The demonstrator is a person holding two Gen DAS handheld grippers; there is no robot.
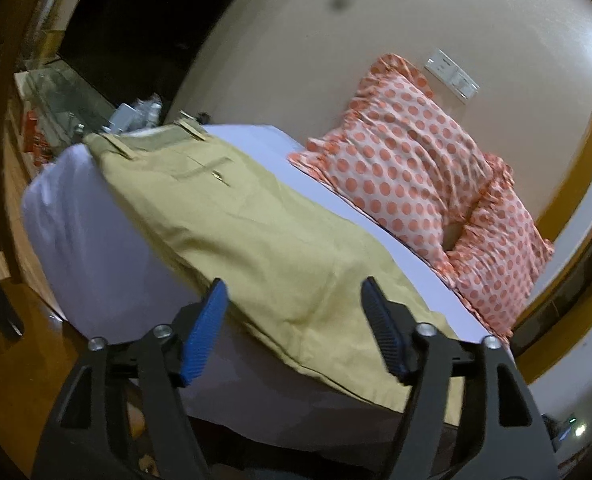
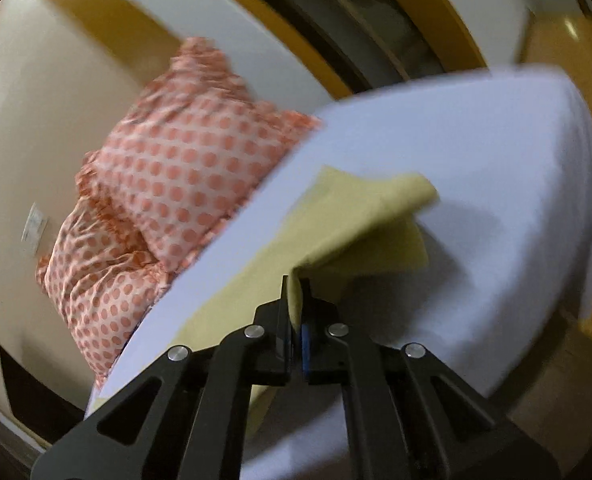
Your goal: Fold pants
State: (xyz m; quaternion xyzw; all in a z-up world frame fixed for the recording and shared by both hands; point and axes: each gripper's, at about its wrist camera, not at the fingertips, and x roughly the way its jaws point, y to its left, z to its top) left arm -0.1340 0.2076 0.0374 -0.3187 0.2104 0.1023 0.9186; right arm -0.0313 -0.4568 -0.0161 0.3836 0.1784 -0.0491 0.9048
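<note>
While the khaki pants (image 1: pixel 223 216) are spread lengthwise along a bed (image 1: pixel 75 216) covered by a white sheet, a cluttered glass-topped table (image 1: pixel 67 96) is seen at the far left of the left wrist view, beyond the corner of the mattress. The waistband, with its belt loops and a back pocket, is laid at the far end, and the legs are run toward the camera. The left gripper (image 1: pixel 293 300) is held above the cloth with its blue-padded fingers (image 1: pixel 203 332) set wide apart, and nothing is gripped between them. To the right, two pillows (image 1: pixel 408 160) with orange dots are leaned against the cream wall (image 1: pixel 336 52). In the right wrist view, the same pillows (image 2: pixel 183 168) are seen on the left, and a leg end of the pants (image 2: pixel 368 216) is pinched by the closed right gripper (image 2: pixel 295 284) and lifted off the sheet (image 2: pixel 496 184), so that its hem is curled over.
</note>
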